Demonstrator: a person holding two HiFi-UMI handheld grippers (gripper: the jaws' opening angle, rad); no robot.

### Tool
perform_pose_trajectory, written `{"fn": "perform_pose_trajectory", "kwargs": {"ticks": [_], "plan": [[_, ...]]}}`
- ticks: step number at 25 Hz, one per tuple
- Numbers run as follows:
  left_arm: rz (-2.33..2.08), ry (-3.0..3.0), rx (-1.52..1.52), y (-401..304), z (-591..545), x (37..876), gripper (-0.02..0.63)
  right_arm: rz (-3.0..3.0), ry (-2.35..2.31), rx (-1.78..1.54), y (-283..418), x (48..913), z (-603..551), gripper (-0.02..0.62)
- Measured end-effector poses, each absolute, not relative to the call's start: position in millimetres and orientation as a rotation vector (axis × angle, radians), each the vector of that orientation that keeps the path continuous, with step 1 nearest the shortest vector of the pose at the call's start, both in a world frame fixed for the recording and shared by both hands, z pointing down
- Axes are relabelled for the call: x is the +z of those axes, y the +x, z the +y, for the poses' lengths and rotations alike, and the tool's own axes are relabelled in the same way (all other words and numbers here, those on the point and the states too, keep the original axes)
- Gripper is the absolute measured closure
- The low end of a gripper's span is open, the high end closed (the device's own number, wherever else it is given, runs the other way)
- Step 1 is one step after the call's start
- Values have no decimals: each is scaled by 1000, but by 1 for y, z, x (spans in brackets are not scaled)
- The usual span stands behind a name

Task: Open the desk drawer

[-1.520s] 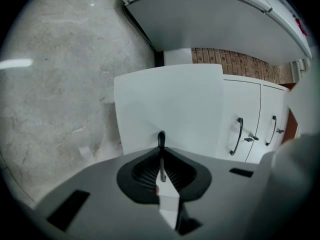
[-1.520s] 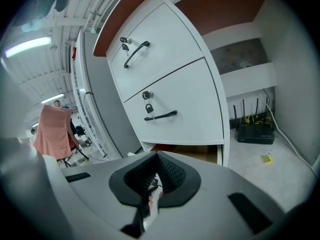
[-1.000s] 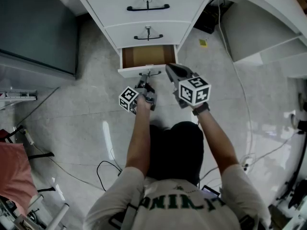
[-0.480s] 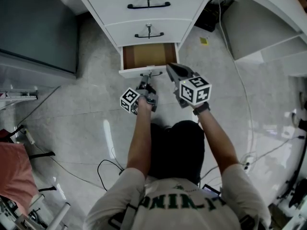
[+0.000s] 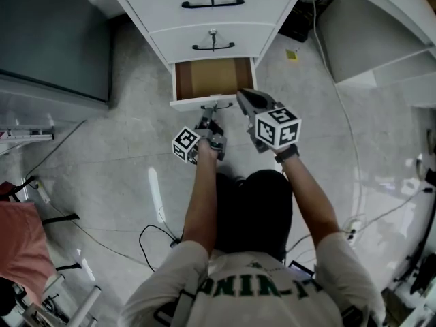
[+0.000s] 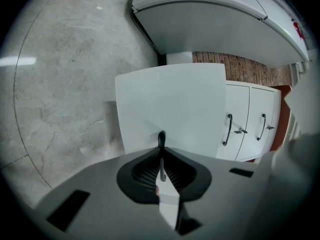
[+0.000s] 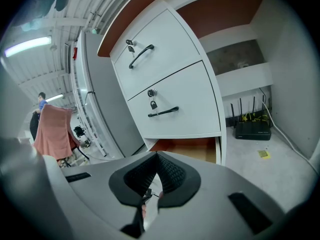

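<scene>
Though partly open, drawer [image 5: 212,79] handle [image 6: 161,137] tight between near-closed jaws of left hand-held gripper [image 5: 209,117].

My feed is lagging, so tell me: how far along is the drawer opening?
Done: the bottom drawer is part-way out, its brown inside showing. In hand: the left tongs are clamped on its handle. The right tongs are shut and empty, near the drawer's right corner. Left: probably pull further, if it should open fully.
</scene>
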State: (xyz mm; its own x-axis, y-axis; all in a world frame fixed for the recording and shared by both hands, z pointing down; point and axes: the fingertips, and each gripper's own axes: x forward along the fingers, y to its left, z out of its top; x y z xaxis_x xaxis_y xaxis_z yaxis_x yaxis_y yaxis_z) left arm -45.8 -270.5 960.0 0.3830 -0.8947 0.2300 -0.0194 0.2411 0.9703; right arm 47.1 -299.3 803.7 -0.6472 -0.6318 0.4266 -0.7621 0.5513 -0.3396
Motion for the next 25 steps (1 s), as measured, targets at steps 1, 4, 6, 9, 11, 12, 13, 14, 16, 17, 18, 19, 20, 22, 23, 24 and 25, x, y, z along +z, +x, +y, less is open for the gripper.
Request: {"fn": "perform_pose_trajectory", "kwargs": {"ticks": [1, 4, 6, 9, 11, 12, 13, 14, 16, 17, 18, 19, 20, 22, 23, 24, 25], "plan": [[-1003, 1172, -765, -46, -269, 960, 583, -2533, 1163, 738, 47, 804, -299, 594], [-1005, 1176, -769, -47, -266, 961, 583, -2526, 1166, 737, 49, 806, -300, 594], [-1004, 1175, -768, -46, -264, 961, 583, -2526, 1169, 740, 51, 806, -301, 594], [-1008, 1161, -767, -45, -262, 964, 583, -2531, 1173, 742, 51, 803, -303, 594], [-1015, 1146, -765, -45, -259, 969, 583, -2535, 1169, 742, 48, 802, -303, 594], [-1017, 1138, -760, -45, -257, 973, 583, -2537, 1165, 741, 47, 802, -302, 594], [-1019, 1127, -753, -45, -255, 977, 583, -2538, 1162, 741, 46, 802, -301, 594], [-1021, 1116, -744, -45, -254, 983, 583, -2538, 1159, 739, 45, 802, -301, 594], [-1023, 1098, -738, -45, -251, 993, 584, -2539, 1154, 737, 44, 803, -300, 594], [-1021, 1094, -744, -46, -251, 996, 584, -2539, 1153, 736, 44, 804, -299, 594], [-1017, 1094, -751, -46, -251, 997, 584, -2538, 1152, 735, 45, 804, -299, 594], [-1013, 1096, -756, -45, -252, 997, 584, -2536, 1153, 734, 46, 804, -299, 594], [-1007, 1098, -755, -44, -253, 996, 584, -2533, 1155, 734, 47, 804, -298, 594], [-1001, 1108, -740, -43, -251, 996, 584, -2530, 1157, 734, 47, 804, -296, 594], [-1004, 1117, -727, -43, -251, 997, 584, -2530, 1156, 732, 46, 804, -295, 594], [-1007, 1127, -713, -44, -251, 998, 584, -2532, 1153, 728, 45, 803, -294, 594], [-1010, 1137, -700, -44, -251, 998, 584, -2534, 1152, 724, 44, 802, -294, 594]]}}
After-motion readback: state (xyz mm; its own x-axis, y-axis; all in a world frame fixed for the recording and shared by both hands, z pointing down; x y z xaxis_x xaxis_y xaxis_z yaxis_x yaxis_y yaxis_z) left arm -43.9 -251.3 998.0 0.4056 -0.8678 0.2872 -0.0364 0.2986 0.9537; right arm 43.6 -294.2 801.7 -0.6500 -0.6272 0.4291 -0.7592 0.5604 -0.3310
